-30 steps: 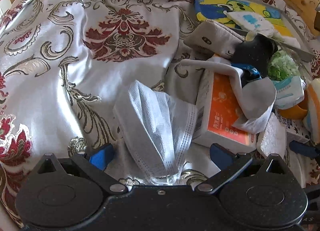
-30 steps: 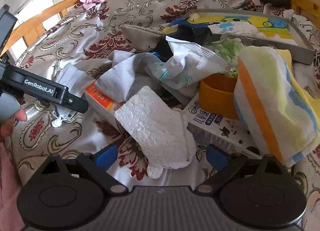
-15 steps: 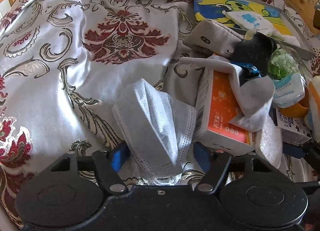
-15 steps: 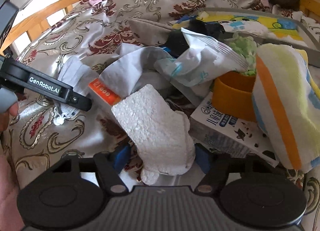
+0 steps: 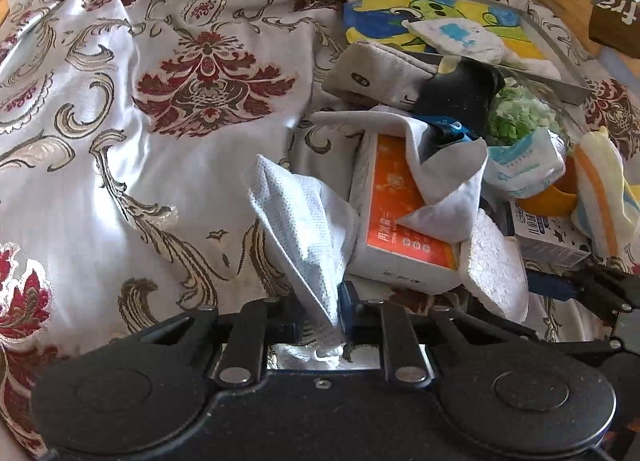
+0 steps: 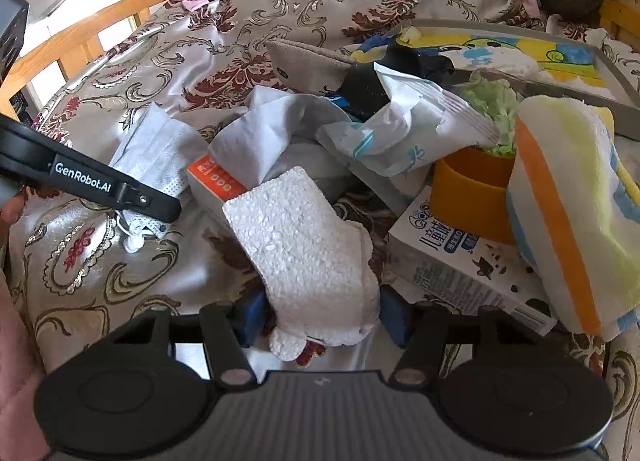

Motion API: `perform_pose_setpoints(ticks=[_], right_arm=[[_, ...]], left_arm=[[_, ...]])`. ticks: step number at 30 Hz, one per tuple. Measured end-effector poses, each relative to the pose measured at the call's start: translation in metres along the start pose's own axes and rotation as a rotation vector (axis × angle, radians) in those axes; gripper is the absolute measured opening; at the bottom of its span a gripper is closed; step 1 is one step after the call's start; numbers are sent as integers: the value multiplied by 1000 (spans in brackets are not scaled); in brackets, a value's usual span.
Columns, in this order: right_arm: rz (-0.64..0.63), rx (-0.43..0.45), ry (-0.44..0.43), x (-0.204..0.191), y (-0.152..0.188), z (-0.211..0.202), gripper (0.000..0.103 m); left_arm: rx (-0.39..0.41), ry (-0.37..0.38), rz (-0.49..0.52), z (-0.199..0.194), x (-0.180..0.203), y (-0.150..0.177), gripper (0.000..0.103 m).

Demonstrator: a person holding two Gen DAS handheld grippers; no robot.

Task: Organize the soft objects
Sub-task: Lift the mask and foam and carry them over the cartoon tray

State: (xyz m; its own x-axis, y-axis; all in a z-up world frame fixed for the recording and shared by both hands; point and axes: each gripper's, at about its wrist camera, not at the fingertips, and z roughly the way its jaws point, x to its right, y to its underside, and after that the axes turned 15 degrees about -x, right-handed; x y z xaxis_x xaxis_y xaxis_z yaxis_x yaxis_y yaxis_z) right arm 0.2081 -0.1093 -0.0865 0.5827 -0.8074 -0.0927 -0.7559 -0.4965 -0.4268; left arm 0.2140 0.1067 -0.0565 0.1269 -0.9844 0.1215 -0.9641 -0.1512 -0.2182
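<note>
Left wrist view: Where the pale blue pleated face mask [image 5: 304, 229] narrows to its near end, the left gripper [image 5: 322, 311] has just been closing, and its blue pads now pinch the bunched fabric between them.
Mask position: it rises from the jaws, fanning out toward the far side, over the silvery bedspread with red floral pattern [image 5: 160, 109]; its right edge lies against the white and orange tissue pack [image 5: 400, 217].
Right of the pack: the white fluffy sock [image 5: 496, 265], with the other gripper's dark arm just beyond it.
Right wrist view: the right gripper [image 6: 320, 313] has just been closing too; its jaws stand partly open, with a blue pad at each side of the white fluffy sock's near end. Whether they press it I cannot tell.
Sock position: near centre, leaning up onto the tissue pack.
Far right: a striped towel [image 6: 568, 213] over an orange cup [image 6: 468, 193].
Left: the left gripper's arm over the mask.
</note>
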Motion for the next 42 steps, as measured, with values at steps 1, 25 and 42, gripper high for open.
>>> perform_pose_setpoints(ticks=[1,25,42], right_arm=[[1,0,1,0,0,0,63],[-29,169,-17,-7,3,-37,63],[71,418,31,24,-14,-93,63]], left_arm=[[1,3,-6,0,-1,0,18],[242,138,102,-38,16,13,10],[521,187,196,-70,47,-9,14]])
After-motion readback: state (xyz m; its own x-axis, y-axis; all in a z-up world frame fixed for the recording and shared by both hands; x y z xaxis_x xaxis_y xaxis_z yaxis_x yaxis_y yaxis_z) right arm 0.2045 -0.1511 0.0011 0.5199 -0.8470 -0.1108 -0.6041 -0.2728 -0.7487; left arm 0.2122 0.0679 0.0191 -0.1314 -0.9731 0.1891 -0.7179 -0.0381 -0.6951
